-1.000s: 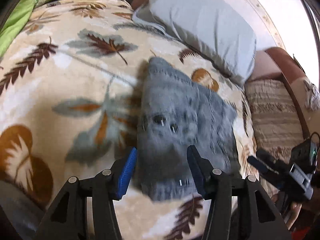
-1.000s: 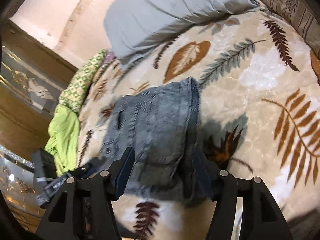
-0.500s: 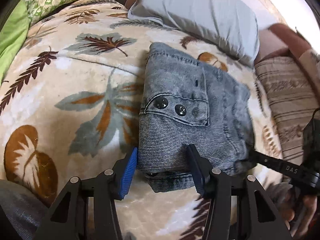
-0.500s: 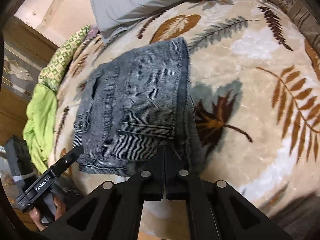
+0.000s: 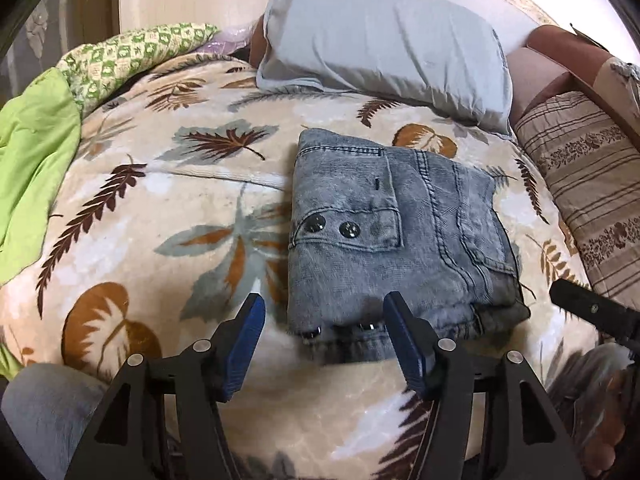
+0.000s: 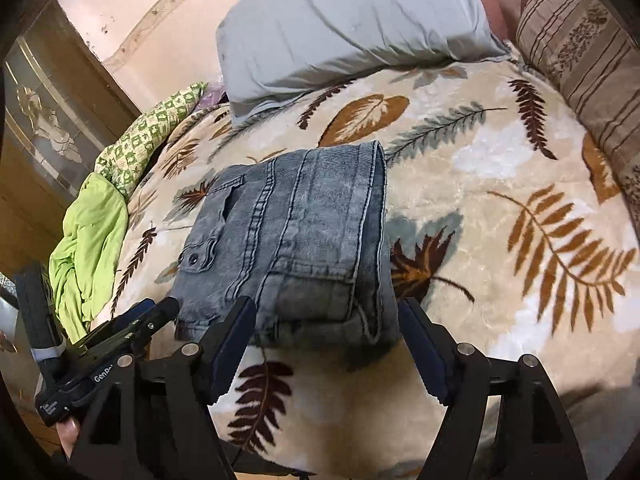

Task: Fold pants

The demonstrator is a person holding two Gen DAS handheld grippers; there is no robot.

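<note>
The left gripper [image 5: 322,326] and right gripper [image 6: 326,330] both gape, holding nothing. The folded grey washed-denim pants [image 5: 394,236] lie at twelve o'clock of each, on the leaf-patterned cream blanket [image 5: 168,216]. Judged finished; withdraw without snagging. A grey pillow [image 5: 384,44] sits beyond.

The left gripper [image 5: 324,322] hangs with its blue-padded fingers [image 5: 404,334] spread wide, gripping nothing. The right gripper [image 6: 326,326] is likewise wide apart and empty.
</note>
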